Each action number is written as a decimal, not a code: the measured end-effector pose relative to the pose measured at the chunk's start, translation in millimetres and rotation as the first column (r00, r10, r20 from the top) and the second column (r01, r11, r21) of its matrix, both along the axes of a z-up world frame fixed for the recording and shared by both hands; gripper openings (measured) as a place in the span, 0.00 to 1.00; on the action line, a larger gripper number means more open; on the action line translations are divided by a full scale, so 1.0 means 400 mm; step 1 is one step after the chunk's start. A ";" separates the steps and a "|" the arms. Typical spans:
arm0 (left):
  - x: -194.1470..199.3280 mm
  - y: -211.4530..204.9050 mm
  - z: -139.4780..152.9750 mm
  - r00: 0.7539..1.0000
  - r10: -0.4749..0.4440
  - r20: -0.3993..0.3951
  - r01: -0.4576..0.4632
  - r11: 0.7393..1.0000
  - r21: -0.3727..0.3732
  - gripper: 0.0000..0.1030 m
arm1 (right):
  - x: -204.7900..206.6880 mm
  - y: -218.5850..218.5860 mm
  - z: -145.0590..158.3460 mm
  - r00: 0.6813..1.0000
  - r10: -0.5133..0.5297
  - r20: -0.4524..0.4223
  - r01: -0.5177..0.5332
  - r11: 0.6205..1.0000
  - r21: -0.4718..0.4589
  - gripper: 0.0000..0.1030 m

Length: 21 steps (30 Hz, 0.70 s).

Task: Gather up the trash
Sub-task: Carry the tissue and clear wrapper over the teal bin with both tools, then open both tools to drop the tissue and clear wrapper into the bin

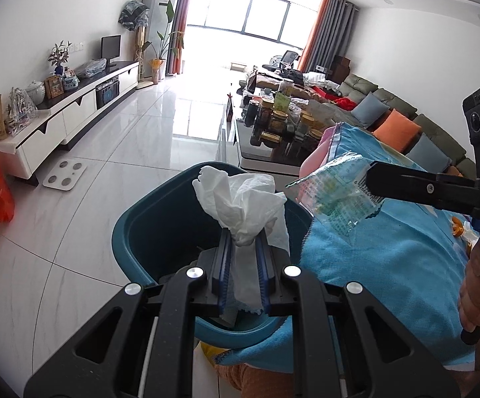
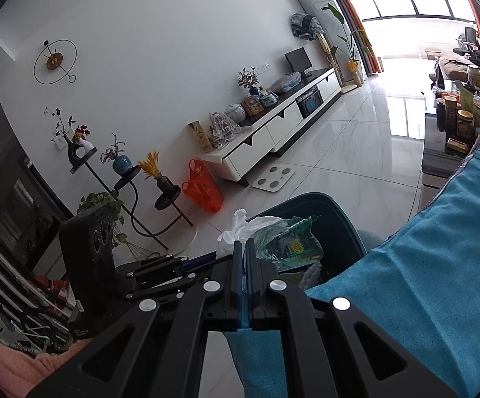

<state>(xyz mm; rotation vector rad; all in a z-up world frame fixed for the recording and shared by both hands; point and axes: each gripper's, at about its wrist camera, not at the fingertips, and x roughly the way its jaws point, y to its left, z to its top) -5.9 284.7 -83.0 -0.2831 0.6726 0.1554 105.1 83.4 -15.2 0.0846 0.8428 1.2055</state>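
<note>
At the lower centre of the left wrist view, the left gripper point(image 1: 243, 248) pinched a crumpled tissue point(image 1: 240, 199) over the open bin point(image 1: 134, 232), apparently ready to drop it. At right, the right gripper point(image 1: 372, 182), pressed together on a plastic wrapper point(image 1: 332, 195), held it by the bin's rim beside the blue cloth point(image 1: 389, 258).

Both grippers are matte black: the left gripper point(image 1: 244, 232) and right gripper point(image 2: 244, 243) have blue-edged pads and silver round screws at the linkage arms toward six o'clock.
</note>
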 end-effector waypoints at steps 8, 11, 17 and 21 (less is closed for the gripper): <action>0.037 0.018 -0.037 0.999 0.019 -0.035 -0.019 1.000 -0.007 0.15 | 0.022 0.052 -0.032 1.000 0.006 -0.027 -0.007 0.999 -0.047 0.01; 0.054 0.017 -0.049 0.998 0.027 -0.052 -0.027 1.000 -0.010 0.15 | 0.030 0.070 -0.045 0.999 -0.001 -0.038 -0.001 0.997 -0.072 0.01; 0.087 0.044 -0.079 0.996 0.039 -0.084 -0.042 0.998 -0.036 0.15 | 0.049 0.096 -0.068 0.998 -0.009 -0.065 0.002 0.994 -0.113 0.02; 0.106 0.061 -0.109 0.993 0.048 -0.103 -0.054 0.997 -0.058 0.16 | 0.054 0.109 -0.081 0.997 -0.018 -0.076 0.007 0.990 -0.139 0.04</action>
